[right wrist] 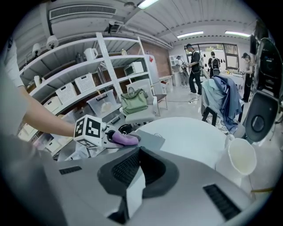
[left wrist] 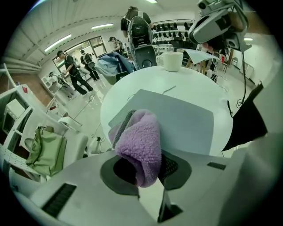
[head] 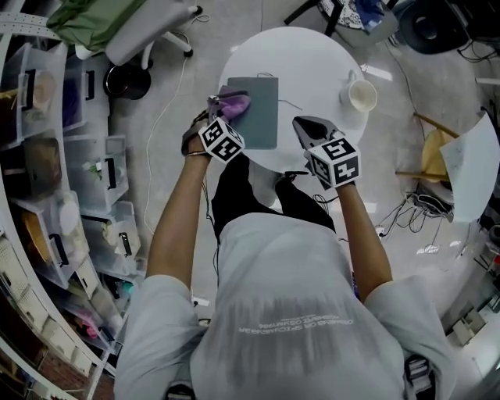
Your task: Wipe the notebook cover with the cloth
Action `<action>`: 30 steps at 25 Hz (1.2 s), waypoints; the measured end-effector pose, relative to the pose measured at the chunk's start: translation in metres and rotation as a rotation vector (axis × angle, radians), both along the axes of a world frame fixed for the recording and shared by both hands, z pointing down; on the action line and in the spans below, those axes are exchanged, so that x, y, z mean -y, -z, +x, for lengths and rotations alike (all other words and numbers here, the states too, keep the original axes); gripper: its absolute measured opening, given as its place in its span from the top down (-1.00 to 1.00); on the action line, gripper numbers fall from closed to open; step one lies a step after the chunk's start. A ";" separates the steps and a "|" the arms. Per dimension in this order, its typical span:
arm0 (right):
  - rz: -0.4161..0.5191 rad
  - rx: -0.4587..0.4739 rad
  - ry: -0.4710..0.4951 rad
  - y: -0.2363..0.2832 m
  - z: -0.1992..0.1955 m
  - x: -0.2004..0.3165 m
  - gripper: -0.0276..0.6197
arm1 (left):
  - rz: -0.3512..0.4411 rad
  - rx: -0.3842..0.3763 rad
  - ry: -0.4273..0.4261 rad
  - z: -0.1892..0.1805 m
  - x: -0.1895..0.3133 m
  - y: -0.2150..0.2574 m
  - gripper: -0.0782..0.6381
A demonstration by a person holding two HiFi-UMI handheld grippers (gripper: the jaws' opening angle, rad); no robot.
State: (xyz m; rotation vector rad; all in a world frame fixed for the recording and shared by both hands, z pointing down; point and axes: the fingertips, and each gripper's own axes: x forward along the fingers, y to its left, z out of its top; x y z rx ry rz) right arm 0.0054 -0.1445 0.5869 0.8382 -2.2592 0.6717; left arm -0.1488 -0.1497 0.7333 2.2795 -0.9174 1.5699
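A grey notebook [head: 262,113] lies flat on the round white table [head: 312,70], also seen in the left gripper view as the notebook [left wrist: 185,121]. My left gripper [head: 224,105] is shut on a fluffy purple cloth [head: 235,102], which rests on the notebook's left near corner. The cloth [left wrist: 142,143] bulges out between the jaws of the left gripper [left wrist: 138,132]. My right gripper [head: 309,126] hovers over the table's near edge, right of the notebook, shut and holding nothing. From the right gripper [right wrist: 136,154] I see the cloth [right wrist: 124,139] and notebook [right wrist: 151,140].
A white cup [head: 362,94] stands at the table's right side, also seen as the cup [right wrist: 241,160]. Storage shelves with bins [head: 70,172] line the left. A chair [head: 148,31] with a green bag [head: 90,19] stands beyond the table. People stand far back in the room.
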 end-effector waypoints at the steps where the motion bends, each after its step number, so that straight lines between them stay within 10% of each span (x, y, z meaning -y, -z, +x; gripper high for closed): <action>1: 0.002 0.001 0.006 0.000 0.001 -0.003 0.91 | -0.002 -0.003 0.016 0.000 -0.005 0.000 0.57; 30: -0.042 0.031 0.146 0.000 0.060 -0.072 0.91 | -0.188 0.099 0.144 0.045 -0.145 -0.013 0.59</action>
